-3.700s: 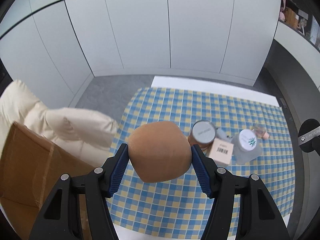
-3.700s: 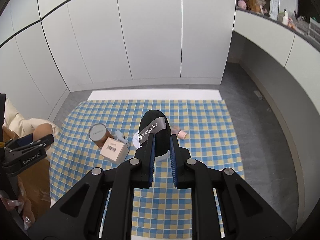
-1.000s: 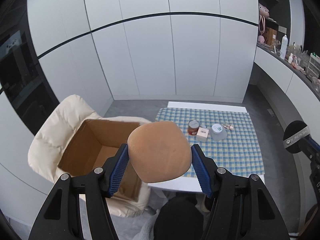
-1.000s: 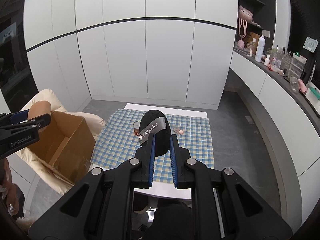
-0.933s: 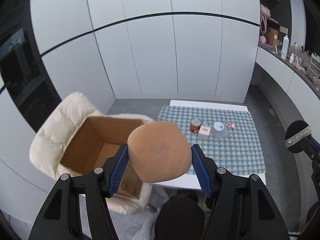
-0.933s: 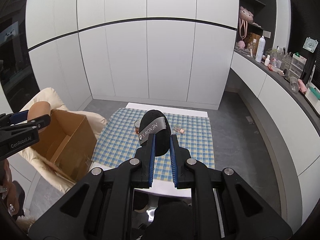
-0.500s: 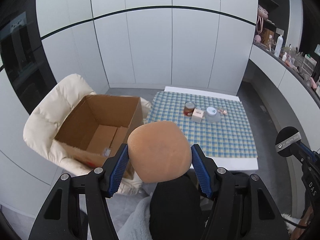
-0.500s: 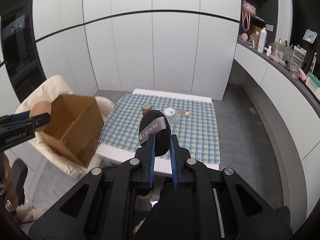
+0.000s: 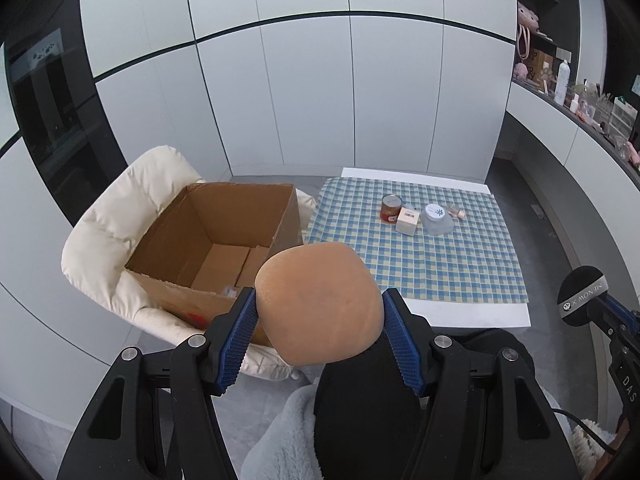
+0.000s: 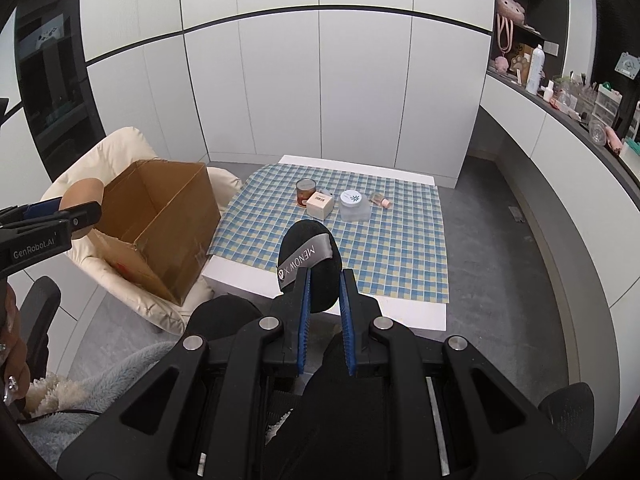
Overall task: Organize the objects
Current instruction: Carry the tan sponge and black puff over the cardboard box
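L gripper (image 9: 318,320) is clamped on a tan rounded sponge (image 9: 318,304), pads pressed to both its sides; the sponge's lower edge and whatever sits behind it are blocked from the L cam. Beyond the L fingertips and a bit to their left is an open cardboard box (image 9: 224,240) resting on a cream padded chair (image 9: 120,216); the box floor is only partly seen, w/ a small pale item at its near edge too tiny to ID.

R gripper (image 10: 322,280) has its fingers narrow, nipped on a black puff w/ grey "MENOW" ribbon (image 10: 310,264); the puff's lower half is hidden btwn the pads.

Past the R fingertips lies a white table (image 10: 400,316) under a blue-yellow checked cloth (image 10: 380,248). Grouped at its far end: brown jar (image 10: 306,191), small pink box w/ barcode (image 10: 320,205) touching the jar, clear tub w/ white lid (image 10: 354,205) just beside the box, and a small pinkish bottle (image 10: 380,200) lying down, detail unclear. Something pale behind the pink box is mostly covered.

Black trousers and a pale fluffy sleeve fill the bottom of both views, cut off by the frame.
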`<state>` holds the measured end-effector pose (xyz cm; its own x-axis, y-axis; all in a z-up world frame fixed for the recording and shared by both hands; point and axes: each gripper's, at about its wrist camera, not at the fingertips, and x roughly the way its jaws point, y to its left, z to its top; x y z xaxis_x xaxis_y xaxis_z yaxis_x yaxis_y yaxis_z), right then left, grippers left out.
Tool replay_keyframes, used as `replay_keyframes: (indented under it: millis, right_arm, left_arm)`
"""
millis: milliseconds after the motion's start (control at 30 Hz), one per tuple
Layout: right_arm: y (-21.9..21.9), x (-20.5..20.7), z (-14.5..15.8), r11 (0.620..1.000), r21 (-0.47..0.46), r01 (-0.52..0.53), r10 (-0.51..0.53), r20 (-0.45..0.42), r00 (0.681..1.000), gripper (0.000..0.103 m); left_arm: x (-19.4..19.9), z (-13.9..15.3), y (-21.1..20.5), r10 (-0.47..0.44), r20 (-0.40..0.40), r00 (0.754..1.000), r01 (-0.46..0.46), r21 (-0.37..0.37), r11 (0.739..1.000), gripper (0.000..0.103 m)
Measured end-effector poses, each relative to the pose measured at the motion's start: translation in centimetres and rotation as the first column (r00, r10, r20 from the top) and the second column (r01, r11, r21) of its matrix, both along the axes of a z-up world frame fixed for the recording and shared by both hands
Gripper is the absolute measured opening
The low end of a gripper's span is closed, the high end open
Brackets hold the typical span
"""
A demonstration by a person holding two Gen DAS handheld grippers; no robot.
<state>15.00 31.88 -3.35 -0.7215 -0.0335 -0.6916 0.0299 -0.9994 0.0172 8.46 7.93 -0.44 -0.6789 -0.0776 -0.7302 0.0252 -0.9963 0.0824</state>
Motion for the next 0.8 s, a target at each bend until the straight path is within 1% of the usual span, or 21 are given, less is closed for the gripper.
replay_keyframes:
  millis: [167, 300, 367, 467, 533, 800]
  right_arm:
    - [0.4, -0.2, 0.4, 1.0, -0.019, 0.019, -0.019, -0.004, 1.0, 0.015]
    - [0.4, -0.4, 0.3, 1.0, -0.007, 0.028, -0.028, 0.003, 1.0, 0.015]
    - [0.3, -0.5, 0.2, 1.0, -0.006, 0.022, -0.022, 0.003, 1.0, 0.014]
    - [-0.3, -0.8, 0.0, 1.0, 0.008, 0.009, -0.009, 0.007, 1.0, 0.014]
    - [-0.7, -1.1, -0.2, 1.0, 0.008, -0.004, 0.003, 0.016, 1.0, 0.015]
    - [-3.1, -2.3, -0.8, 0.997, 0.024, -0.069, 0.068, 0.031, 0.997, 0.015]
  left_arm:
    - [0.2, 0.3, -0.1, 0.01, -0.017, 1.0, -0.01, -0.015, 1.0, 0.064]
    - [0.1, 0.3, -0.6, 0.012, -0.021, 1.0, -0.012, 0.003, 1.0, 0.064]
    - [0.0, 0.4, -0.7, 0.037, -0.033, 0.999, -0.037, -0.007, 0.999, 0.064]
    - [0.0, 0.3, -1.4, 0.045, -0.034, 0.998, -0.044, 0.016, 0.999, 0.064]
    - [0.1, 0.3, -1.9, 0.059, -0.037, 0.998, -0.058, 0.013, 0.998, 0.064]
    - [0.5, -0.4, -4.3, 0.113, -0.022, 0.993, -0.113, 0.026, 0.993, 0.064]
